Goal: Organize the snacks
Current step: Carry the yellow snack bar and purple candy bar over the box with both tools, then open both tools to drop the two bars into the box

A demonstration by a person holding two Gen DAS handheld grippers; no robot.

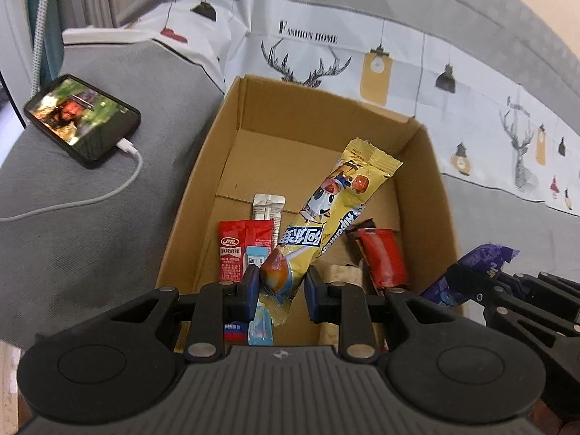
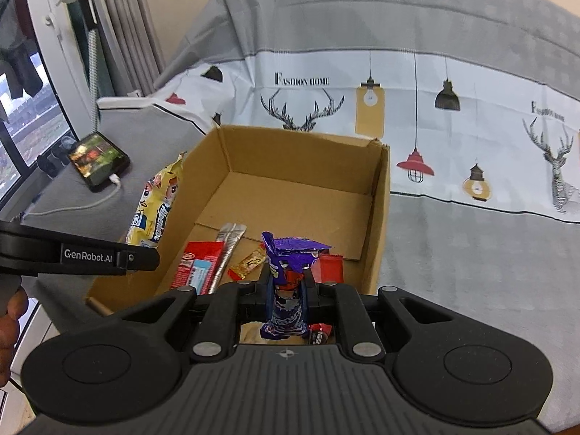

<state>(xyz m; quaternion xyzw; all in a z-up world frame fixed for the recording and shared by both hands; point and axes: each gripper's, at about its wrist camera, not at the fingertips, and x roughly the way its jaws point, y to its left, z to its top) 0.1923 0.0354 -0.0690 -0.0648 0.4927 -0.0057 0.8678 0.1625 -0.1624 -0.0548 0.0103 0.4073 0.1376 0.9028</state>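
Observation:
An open cardboard box (image 1: 253, 108) sits on a grey bed. On its floor lie a red packet (image 1: 243, 250), a silver sachet (image 1: 268, 206), a small blue packet (image 1: 257, 259) and a red bar (image 1: 384, 257). My left gripper (image 1: 282, 288) is shut on the lower end of a long yellow snack pack (image 1: 337, 210), which hangs over the box. In the right wrist view this yellow pack (image 2: 156, 210) shows at the box's left wall. My right gripper (image 2: 287, 282) is shut on a purple snack pack (image 2: 290, 253) above the box's (image 2: 380, 195) near end.
A phone (image 1: 81, 119) with a lit screen and a white charging cable (image 1: 108, 192) lies on the grey bedding left of the box. A white sheet printed with deer and lamps (image 2: 417, 108) lies behind it. A window (image 2: 21, 108) is at far left. A hand (image 2: 9, 322) shows at bottom left.

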